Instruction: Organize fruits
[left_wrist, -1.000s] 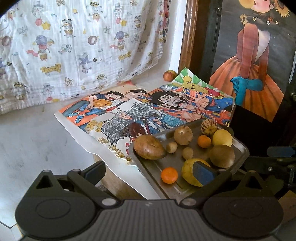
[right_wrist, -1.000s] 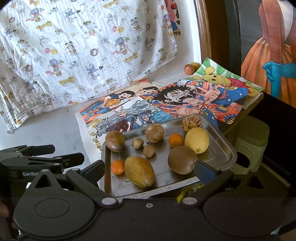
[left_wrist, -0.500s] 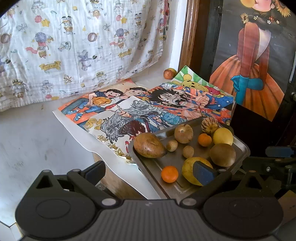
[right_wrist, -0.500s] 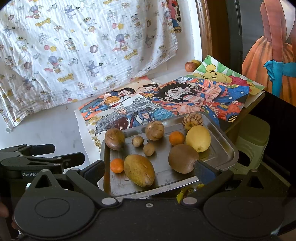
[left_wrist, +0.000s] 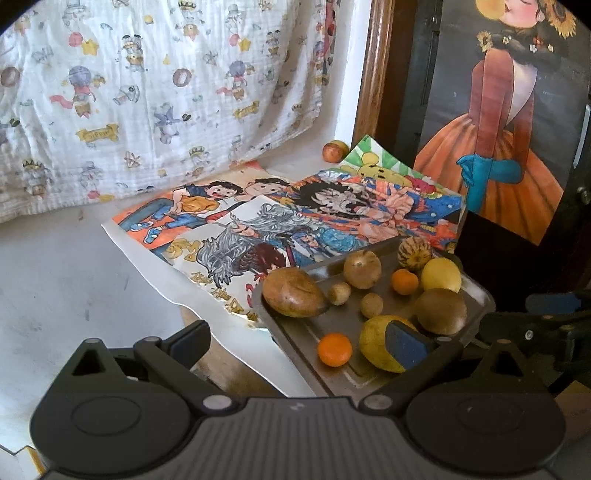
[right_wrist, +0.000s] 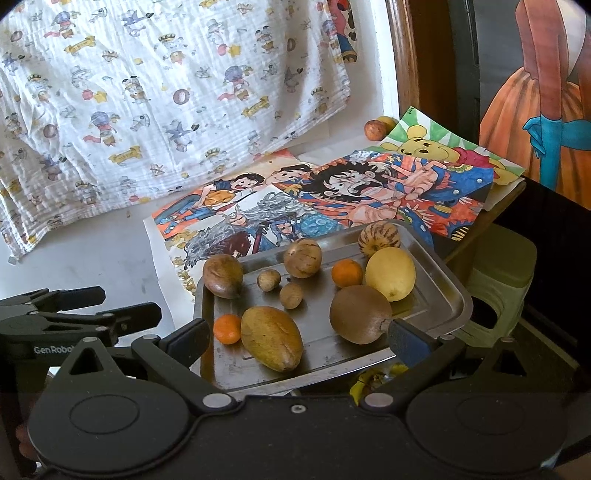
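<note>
A metal tray (right_wrist: 439, 291) (left_wrist: 476, 291) holds several fruits: a yellow mango (right_wrist: 271, 338) (left_wrist: 373, 341), a brown round fruit (right_wrist: 360, 314) (left_wrist: 439, 310), a lemon (right_wrist: 390, 273) (left_wrist: 441, 275), two oranges (right_wrist: 346, 273) (right_wrist: 227, 328), a striped small melon (right_wrist: 378, 238) and small brown fruits. My right gripper (right_wrist: 299, 341) is open just short of the tray's near edge, holding nothing. From the tray's left, my left gripper (left_wrist: 299, 343) is also open and empty, its right pad (left_wrist: 404, 345) in front of the mango.
Colourful cartoon posters (right_wrist: 369, 192) cover the small table under the tray. Two more fruits (right_wrist: 376, 127) lie at the far wall beside a wooden frame. A patterned cloth (right_wrist: 166, 92) hangs behind. A green stool (right_wrist: 498, 273) stands to the right, below the table.
Both grippers have crept slightly closer to the tray; the fruits have not moved and neither gripper has changed its opening.
</note>
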